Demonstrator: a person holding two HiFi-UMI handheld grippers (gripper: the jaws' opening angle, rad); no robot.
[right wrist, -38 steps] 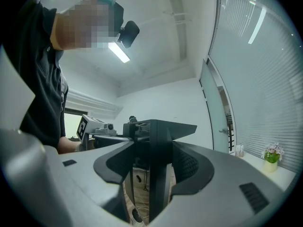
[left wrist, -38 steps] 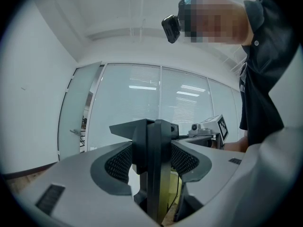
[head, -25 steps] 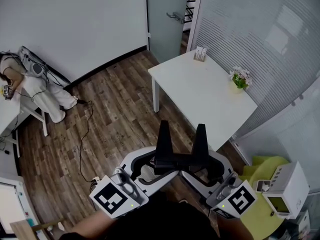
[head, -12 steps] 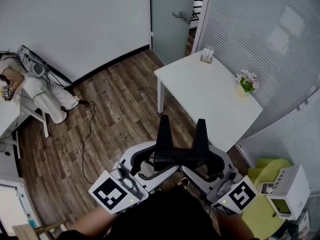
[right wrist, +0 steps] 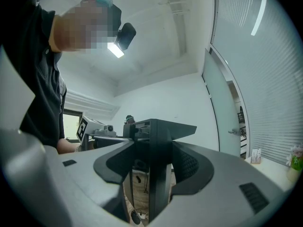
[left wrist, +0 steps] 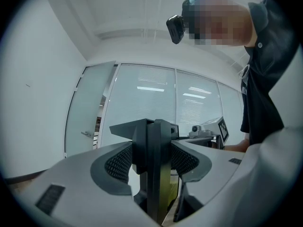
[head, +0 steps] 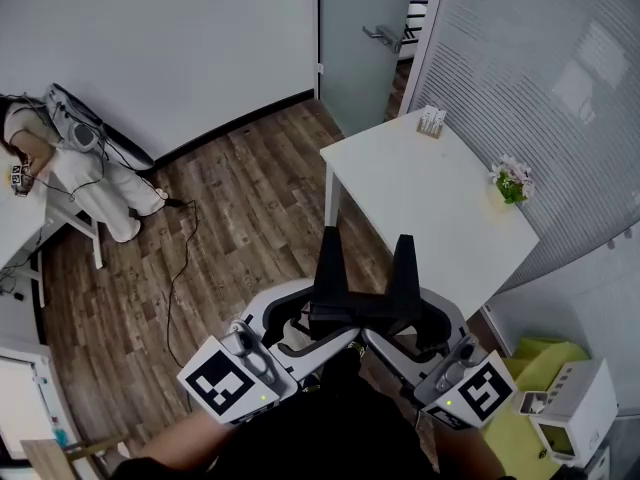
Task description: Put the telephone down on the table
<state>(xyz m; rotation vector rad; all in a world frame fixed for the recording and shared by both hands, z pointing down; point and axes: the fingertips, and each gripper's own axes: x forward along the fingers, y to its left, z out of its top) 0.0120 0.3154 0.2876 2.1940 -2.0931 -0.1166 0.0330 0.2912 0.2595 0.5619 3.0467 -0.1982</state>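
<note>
Head view shows me the black U-shaped telephone, its two tapered prongs pointing away from me, carried between both tools above the brown wood-plank floor. The left hand-held gripper is clamped narrow on its left end. The left gripper view bears this out: both jaws press a black slab seen edge-on. The right hand-held gripper holds the other end the same way, and its own view shows the jaws tight against the black edge. I take this thing for the telephone, as nothing else is in hand.

The white rectangular counter lies ahead and to the right, well apart from the load. A small potted plant with pale flowers stands near its right edge and a small holder of cards near the far corner. The middle is bare.

As I judge it, the carry is the step in hand. I want both grips level so the telephone does not twist. I should aim at the bare middle away from the plant, lower until the base sits flat, and only then let the jaws part
</note>
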